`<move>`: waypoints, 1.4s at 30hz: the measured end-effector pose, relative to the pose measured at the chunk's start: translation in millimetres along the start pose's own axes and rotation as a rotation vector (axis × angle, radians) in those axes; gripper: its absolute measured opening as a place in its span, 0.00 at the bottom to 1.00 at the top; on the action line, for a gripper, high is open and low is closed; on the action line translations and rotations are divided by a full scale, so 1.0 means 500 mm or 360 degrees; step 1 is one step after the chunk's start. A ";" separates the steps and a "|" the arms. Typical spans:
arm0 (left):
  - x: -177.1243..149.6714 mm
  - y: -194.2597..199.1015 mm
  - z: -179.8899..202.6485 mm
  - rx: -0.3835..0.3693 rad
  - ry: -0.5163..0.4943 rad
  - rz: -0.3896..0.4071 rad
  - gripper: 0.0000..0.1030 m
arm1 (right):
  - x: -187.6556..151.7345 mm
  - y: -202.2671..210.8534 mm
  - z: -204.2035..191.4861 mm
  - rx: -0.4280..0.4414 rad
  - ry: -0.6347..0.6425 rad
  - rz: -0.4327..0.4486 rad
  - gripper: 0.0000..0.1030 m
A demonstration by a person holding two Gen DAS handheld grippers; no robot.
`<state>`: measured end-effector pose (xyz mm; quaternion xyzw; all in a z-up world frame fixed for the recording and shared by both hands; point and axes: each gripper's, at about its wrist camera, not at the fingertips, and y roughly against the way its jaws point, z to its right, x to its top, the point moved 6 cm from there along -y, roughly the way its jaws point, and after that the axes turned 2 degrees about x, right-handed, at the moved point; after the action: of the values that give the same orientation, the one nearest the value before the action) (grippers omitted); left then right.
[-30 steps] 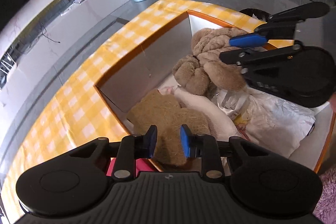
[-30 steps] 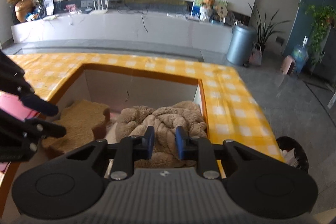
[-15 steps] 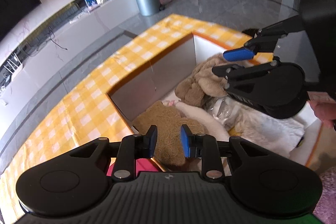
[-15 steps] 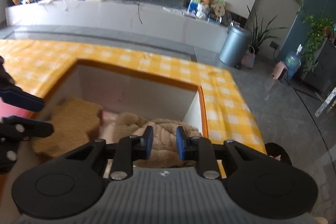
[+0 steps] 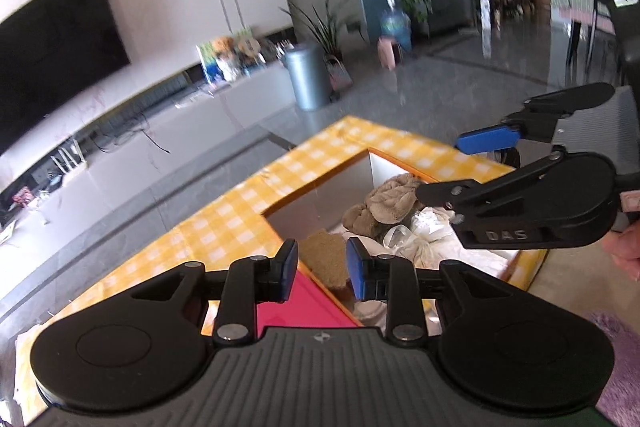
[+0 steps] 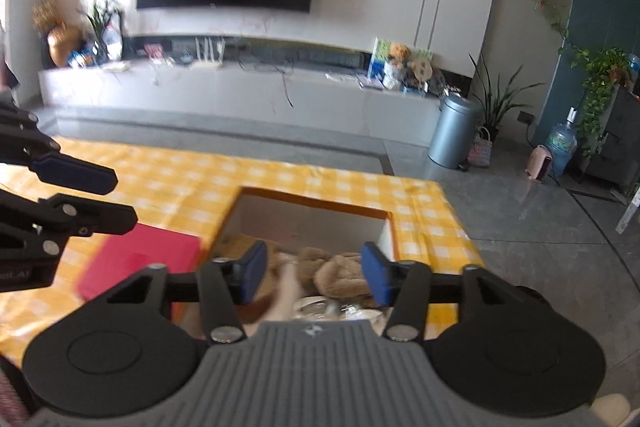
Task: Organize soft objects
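Observation:
An open box [image 5: 348,183] with an orange rim sits on a yellow checked cloth [image 5: 224,219] and holds soft things: a beige plush toy [image 5: 390,195], a brown fuzzy piece [image 5: 324,255] and a white plastic bag [image 5: 424,239]. My left gripper [image 5: 322,273] is open and empty, above the box's near corner. My right gripper [image 6: 314,275] is open and empty, above the plush toy [image 6: 340,275]. It also shows in the left wrist view [image 5: 460,163], at the right. The left gripper [image 6: 104,197] shows at the left of the right wrist view.
A pink flat box [image 6: 140,259] lies on the cloth left of the open box [image 6: 312,205]. A grey bin [image 6: 450,131], plants and a long TV bench [image 6: 224,91] stand behind on the grey floor. A purple rug [image 5: 620,367] lies at the lower right.
Both grippers have risen and pulled back from the box, so the box looks smaller. The right gripper's jaws have opened wider. The soft things stay in the box.

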<state>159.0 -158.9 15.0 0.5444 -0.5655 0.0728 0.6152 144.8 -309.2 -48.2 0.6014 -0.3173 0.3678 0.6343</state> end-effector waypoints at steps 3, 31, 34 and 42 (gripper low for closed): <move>-0.029 0.060 -0.012 0.0038 0.0056 0.0064 0.34 | -0.012 0.067 -0.031 0.0038 -0.0037 0.0060 0.65; -0.294 0.215 -0.064 0.0499 0.0563 0.0304 0.87 | -0.235 0.248 -0.228 -0.0100 -0.0329 0.0303 0.97; -0.315 0.210 -0.062 0.0540 0.0587 0.0261 0.88 | -0.268 0.233 -0.225 -0.0109 -0.0367 0.0257 0.97; -0.367 0.171 -0.044 0.0457 0.0641 0.0041 0.89 | -0.311 0.187 -0.231 -0.0040 -0.0392 0.0141 0.97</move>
<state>48.0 -12.0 -72.0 0.5936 -0.4222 0.2673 0.6308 -21.4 -206.8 -138.9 0.6195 -0.4235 0.3148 0.5812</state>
